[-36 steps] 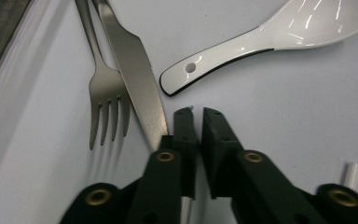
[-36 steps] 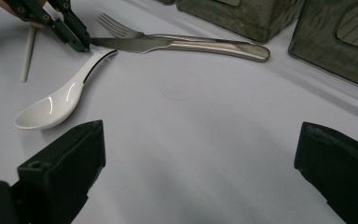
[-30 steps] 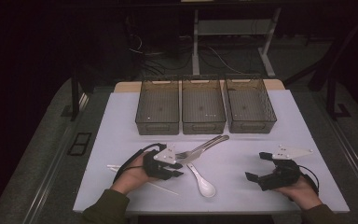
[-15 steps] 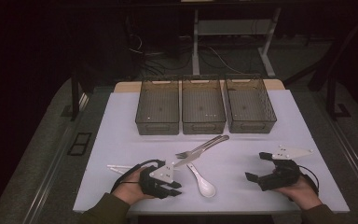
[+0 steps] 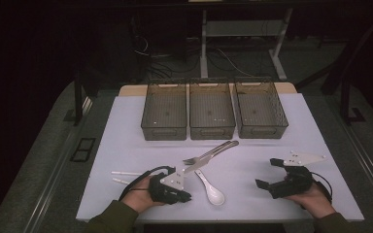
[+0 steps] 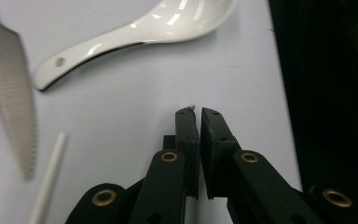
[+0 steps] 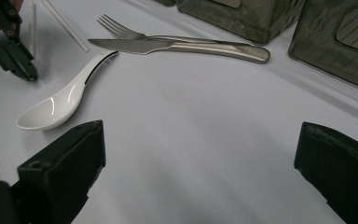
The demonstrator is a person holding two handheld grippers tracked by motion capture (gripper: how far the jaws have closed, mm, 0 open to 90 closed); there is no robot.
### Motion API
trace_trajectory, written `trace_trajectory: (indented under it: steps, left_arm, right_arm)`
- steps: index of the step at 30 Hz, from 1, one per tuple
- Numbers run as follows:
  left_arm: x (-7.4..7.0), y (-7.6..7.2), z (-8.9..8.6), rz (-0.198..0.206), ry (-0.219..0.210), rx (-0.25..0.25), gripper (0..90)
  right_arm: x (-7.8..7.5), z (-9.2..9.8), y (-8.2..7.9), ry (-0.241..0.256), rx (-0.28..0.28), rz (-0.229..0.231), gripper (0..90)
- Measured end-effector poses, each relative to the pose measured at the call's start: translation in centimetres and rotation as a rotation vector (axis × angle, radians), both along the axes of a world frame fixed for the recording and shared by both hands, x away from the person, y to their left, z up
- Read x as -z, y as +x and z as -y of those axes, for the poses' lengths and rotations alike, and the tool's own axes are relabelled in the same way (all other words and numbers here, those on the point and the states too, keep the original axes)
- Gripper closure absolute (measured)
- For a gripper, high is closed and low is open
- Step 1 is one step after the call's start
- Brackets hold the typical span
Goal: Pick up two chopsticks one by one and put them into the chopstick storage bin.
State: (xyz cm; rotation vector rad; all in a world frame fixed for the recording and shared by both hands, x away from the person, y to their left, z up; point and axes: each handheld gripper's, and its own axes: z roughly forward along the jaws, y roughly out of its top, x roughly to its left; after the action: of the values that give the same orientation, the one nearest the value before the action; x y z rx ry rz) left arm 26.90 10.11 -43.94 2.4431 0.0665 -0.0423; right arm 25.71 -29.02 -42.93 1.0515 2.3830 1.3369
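A white ceramic spoon [image 5: 211, 190] lies near the front middle of the white table [image 5: 126, 136]. A metal fork and knife [image 5: 211, 153] lie together just behind it. My left gripper [image 5: 186, 197] rests on the table left of the spoon, its jaws shut with nothing between them. In the left gripper view its tips [image 6: 195, 112] point past the spoon [image 6: 135, 32], with the serrated knife [image 6: 9, 93] at the left. My right gripper [image 5: 267, 174] sits at the front right, jaws wide open and empty, facing the spoon [image 7: 60, 105] and knife [image 7: 135, 45].
Three dark mesh bins [image 5: 164, 110] [image 5: 211, 109] [image 5: 260, 108] stand in a row at the back of the table. Two white chopsticks [image 5: 124, 174] lie left of the left gripper. The table's front edge is just beside the left gripper.
My left gripper has drawn back from beside the fork toward the table's front edge. The right gripper and the cutlery have stayed put.
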Motion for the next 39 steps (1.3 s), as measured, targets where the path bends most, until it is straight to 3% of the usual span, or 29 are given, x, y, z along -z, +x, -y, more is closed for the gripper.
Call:
trace_trajectory:
  steps: [9,14,19,22,27,31,35,39]
  left_arm:
    - [0.0,2.1,0.8,0.03,0.012,-0.117,85.2]
    - [0.0,2.2,0.8,0.058,0.014,-0.134,84.7]
    - [-0.2,2.3,0.7,0.06,0.0,-0.142,84.0]
    - [-0.5,2.2,0.3,0.053,-0.032,-0.149,76.4]
    - [-1.9,2.1,-1.7,0.045,-0.082,-0.152,68.3]
    - [-2.7,2.0,-4.5,0.046,-0.08,-0.18,64.6]
    - [-2.7,2.2,-7.6,0.033,-0.086,-0.224,64.0]
    - [-2.4,2.3,-9.6,0.028,-0.08,-0.237,64.4]
  right_arm:
    - [0.0,0.0,0.0,-0.001,-0.002,-0.002,1.9]
    - [0.0,0.0,0.0,-0.001,-0.003,-0.001,1.9]
    - [0.0,-0.1,0.0,0.0,-0.004,0.0,1.9]
    - [0.0,-0.1,0.0,0.0,-0.004,0.0,1.9]
    - [0.0,0.0,0.0,0.001,-0.006,0.0,1.9]
    - [0.0,0.0,0.0,0.002,-0.006,0.001,1.9]
    - [0.0,0.0,0.0,0.005,-0.006,0.001,1.9]
    - [0.0,0.0,0.0,0.004,-0.005,0.002,1.9]
